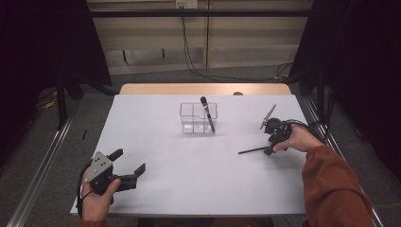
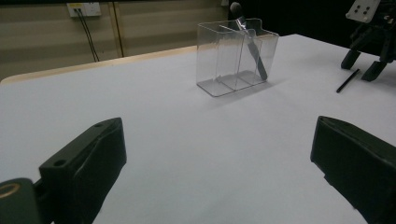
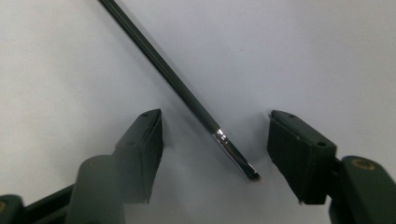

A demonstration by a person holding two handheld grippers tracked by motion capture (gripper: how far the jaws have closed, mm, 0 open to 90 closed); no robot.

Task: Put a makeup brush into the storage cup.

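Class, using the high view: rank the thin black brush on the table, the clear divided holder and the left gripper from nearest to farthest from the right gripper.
1. Thin black brush: lies at the right gripper, between its open jaws.
2. Clear divided holder: mid-table, toward the far side, with a dark brush standing inside.
3. Left gripper: near left corner, across the table.
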